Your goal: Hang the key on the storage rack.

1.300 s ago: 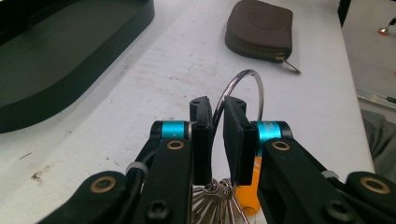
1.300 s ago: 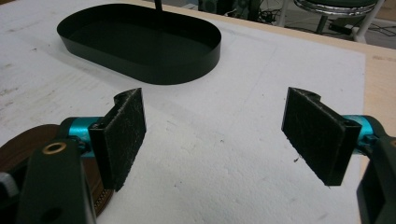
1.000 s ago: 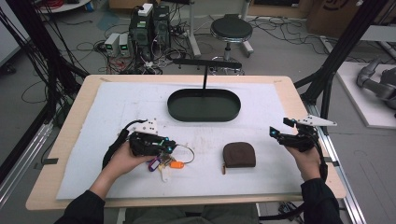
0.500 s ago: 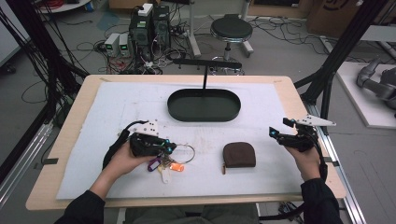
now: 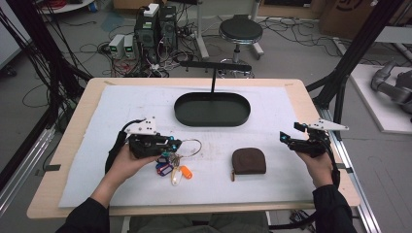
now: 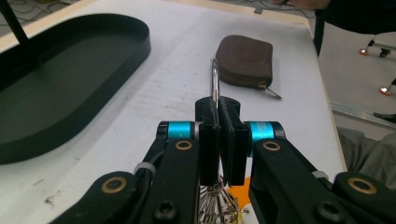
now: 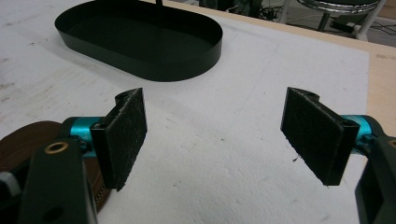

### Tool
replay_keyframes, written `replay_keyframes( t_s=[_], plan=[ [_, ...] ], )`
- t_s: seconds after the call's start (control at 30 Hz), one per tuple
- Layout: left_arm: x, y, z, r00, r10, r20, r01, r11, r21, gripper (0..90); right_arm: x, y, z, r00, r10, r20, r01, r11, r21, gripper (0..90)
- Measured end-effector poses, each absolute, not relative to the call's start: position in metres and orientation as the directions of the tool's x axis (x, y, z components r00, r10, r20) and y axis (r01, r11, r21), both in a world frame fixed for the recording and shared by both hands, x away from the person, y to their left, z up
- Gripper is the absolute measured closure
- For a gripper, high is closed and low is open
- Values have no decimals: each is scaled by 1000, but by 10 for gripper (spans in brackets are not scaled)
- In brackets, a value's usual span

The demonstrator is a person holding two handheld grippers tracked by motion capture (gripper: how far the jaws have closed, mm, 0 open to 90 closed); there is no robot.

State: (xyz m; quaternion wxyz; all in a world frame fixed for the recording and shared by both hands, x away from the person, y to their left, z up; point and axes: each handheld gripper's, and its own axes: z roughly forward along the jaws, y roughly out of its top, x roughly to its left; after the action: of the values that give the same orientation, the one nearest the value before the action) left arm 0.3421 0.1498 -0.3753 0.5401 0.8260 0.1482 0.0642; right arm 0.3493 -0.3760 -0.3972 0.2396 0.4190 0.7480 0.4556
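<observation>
Left gripper at lower left of the high view, jaws clamped on a metal key ring; keys with coloured tags hang below it onto the white mat. Upper centre: black oval tray, nothing visible inside. Lower centre: brown zip pouch, closed, flat on the mat. Right edge: right gripper, jaws wide apart, holding nothing.

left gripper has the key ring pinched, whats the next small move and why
Probably lift the left gripper a little, then carry it toward the black tray. Its jaws are shut on the key ring, while the keys and tags lie on the white mat. The right gripper is open and apart.
</observation>
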Motion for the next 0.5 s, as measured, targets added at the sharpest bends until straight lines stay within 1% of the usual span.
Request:
replay_keyframes(
  t_s=[0.5],
  plan=[
    [356, 141, -340, 936, 351, 14, 104, -315, 943, 863, 354, -378, -398, -525, 851, 32, 411, 220, 885, 235]
  ],
)
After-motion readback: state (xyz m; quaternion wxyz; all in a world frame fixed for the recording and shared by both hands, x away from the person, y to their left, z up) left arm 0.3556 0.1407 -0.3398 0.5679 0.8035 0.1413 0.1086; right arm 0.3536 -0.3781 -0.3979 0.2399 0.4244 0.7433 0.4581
